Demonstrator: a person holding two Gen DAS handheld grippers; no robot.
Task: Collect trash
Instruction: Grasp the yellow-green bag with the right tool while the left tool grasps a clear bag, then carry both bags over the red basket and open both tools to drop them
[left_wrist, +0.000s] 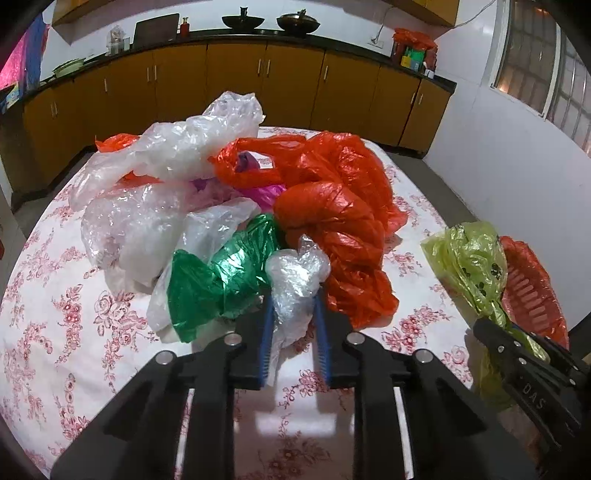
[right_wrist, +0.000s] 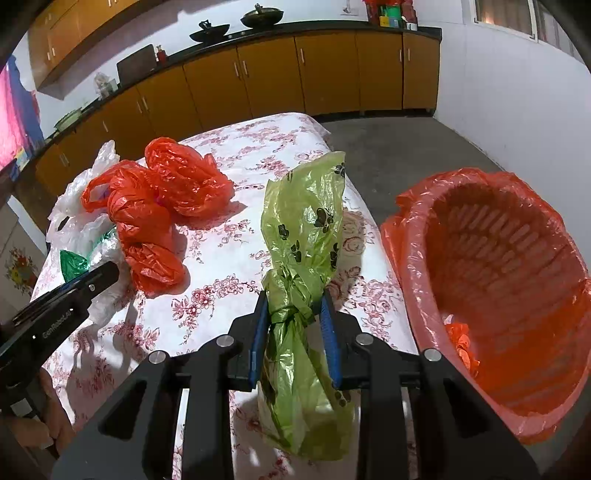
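A heap of crumpled plastic bags lies on the floral table: red ones (left_wrist: 340, 206), clear ones (left_wrist: 173, 155) and a green one (left_wrist: 218, 280). My left gripper (left_wrist: 293, 295) is shut on a small clear plastic bag (left_wrist: 295, 277) at the heap's near edge. My right gripper (right_wrist: 293, 299) is shut on a yellow-green bag with paw prints (right_wrist: 310, 229), held above the table's right edge. A bin lined with a red bag (right_wrist: 491, 288) stands just right of the table, with a red scrap inside.
The floral tablecloth (right_wrist: 221, 266) covers the table. Orange cabinets with a dark counter (left_wrist: 266, 74) run along the far wall, with bowls and jars on top. Grey floor (right_wrist: 391, 147) lies beyond the bin. A white wall with a window (left_wrist: 535, 74) is at right.
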